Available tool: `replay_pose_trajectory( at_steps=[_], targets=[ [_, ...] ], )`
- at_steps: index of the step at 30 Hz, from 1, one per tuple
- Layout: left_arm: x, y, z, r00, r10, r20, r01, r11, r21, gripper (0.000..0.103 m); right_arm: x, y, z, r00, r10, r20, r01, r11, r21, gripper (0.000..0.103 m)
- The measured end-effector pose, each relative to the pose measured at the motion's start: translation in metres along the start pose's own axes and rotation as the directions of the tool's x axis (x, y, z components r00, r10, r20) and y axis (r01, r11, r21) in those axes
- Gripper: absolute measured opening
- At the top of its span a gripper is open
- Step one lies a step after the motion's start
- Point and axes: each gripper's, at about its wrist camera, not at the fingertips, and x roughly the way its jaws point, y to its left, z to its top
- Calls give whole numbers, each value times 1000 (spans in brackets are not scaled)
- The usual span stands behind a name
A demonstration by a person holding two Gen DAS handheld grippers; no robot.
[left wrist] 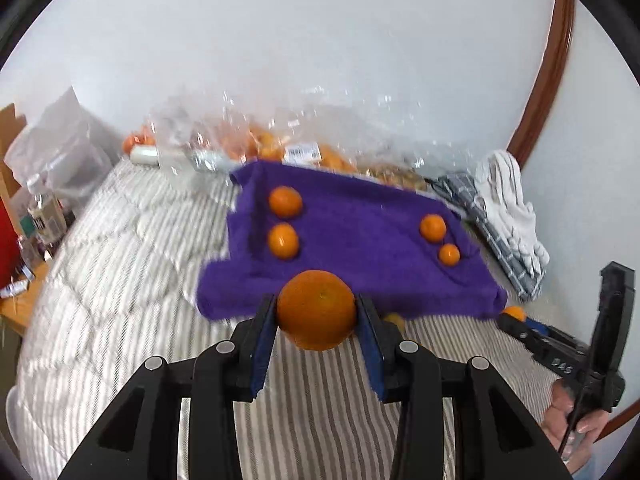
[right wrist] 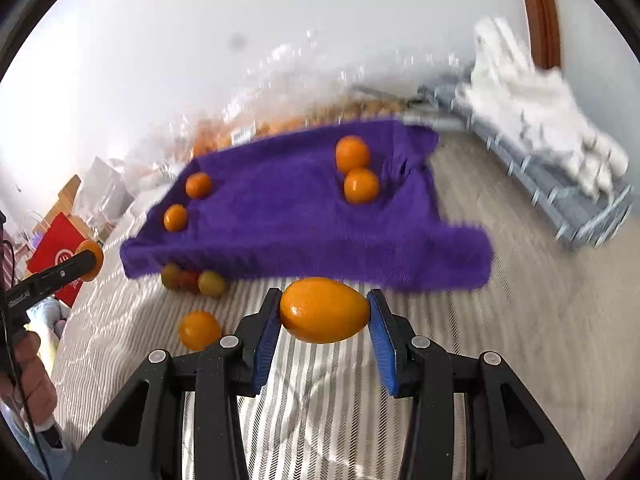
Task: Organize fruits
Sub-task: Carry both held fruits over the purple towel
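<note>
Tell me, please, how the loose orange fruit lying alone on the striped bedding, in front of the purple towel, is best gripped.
Grip the loose orange fruit across its middle, coming from above. It is small and rounded, resting on striped bedding with open space around it. Both grippers already hold fruit, so one must unload first.

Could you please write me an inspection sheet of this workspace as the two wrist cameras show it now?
Surface: striped quilted bedspread with a purple towel spread on it.
Job's things: four oranges on the towel, two near one edge and two near the other; one loose orange and three small fruits on the bedspread beside the towel.
Clutter: clear plastic bags of oranges; folded checked cloth; white cloth; bottle.
Grippers: left tongs shut on a round orange; right tongs shut on an oval orange fruit.
Cables: thin black cable by the left hand.
Surroundings: white wall; wooden frame; red bag.
</note>
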Motion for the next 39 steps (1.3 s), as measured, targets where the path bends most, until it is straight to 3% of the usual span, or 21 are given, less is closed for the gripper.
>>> replay_pose_trajectory(
  at_steps=[8,16,25,32,39],
  targets=[
    [1,4,42,997,22,71,-21,1000,-20,37,-25,6,59,993,-55,100,61,996,-62,43],
    [43,6,63,997,28,71,-24,998,-63,37,12,7,97,993,-48,107,53,998,-45,43],
    [87,13,42,999,30,-13,-31,997,-67,37,86,6,72,997,-71,-36,68,995,-73,43],
    [100,8,32,997,44,-57,-47,998,-49,37,103,2,64,993,-90,-79,84,993,-79,43],
    [109,6,26,993,81,-84,-83,996,-25,37,111,9,58,986,-153,-63,143,979,-143,43]
  ],
)
